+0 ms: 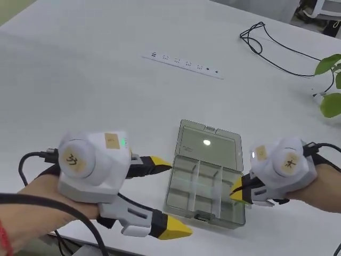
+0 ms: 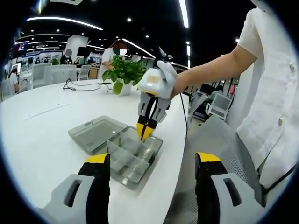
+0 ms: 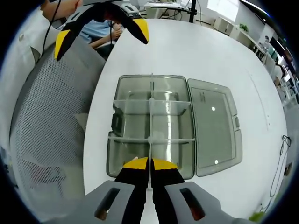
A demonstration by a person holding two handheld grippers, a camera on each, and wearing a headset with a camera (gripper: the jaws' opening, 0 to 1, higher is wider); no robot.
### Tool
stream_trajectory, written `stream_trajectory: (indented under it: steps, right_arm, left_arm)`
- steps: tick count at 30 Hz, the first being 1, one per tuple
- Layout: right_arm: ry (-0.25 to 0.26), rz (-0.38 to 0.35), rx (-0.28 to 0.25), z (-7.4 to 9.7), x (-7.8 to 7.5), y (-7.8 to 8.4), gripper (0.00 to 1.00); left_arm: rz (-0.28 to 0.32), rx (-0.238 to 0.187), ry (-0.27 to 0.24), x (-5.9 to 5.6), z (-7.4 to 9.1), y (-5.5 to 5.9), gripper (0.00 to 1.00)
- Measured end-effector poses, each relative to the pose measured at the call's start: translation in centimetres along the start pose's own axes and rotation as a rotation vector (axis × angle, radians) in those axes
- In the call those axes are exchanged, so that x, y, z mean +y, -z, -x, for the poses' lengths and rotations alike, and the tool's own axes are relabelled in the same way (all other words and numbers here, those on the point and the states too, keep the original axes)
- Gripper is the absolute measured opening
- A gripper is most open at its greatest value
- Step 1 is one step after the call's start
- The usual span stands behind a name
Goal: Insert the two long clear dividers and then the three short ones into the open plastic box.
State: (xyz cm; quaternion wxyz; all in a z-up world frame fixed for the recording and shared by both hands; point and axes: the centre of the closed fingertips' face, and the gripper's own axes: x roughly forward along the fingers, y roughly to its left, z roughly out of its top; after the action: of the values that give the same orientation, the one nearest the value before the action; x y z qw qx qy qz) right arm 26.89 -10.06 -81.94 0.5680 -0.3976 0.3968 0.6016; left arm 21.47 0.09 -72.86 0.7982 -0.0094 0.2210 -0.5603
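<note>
In the head view's lower left the left gripper point(image 1: 170, 196) has its jaws spread, while the right gripper point(image 1: 235, 194) has its jaws pressed together at the right edge of the open plastic box point(image 1: 171, 184).

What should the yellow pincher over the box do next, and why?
Probably push gently down, then let go. The right gripper has its jaws closed right at the near end of the middle divider standing in the box, so seating it fully looks like the next step. The left gripper is open beside the box, holding nothing.
</note>
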Motion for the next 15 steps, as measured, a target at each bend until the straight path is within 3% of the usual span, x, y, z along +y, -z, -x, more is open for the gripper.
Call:
stream_trajectory:
  steps: [15]
  right_arm:
    - [0.014, 0.001, 0.013, -0.29, -0.04, 0.16, 0.03]
  left_arm:
    - [0.002, 0.007, -0.007, 0.19, 0.26, 0.26, 0.75]
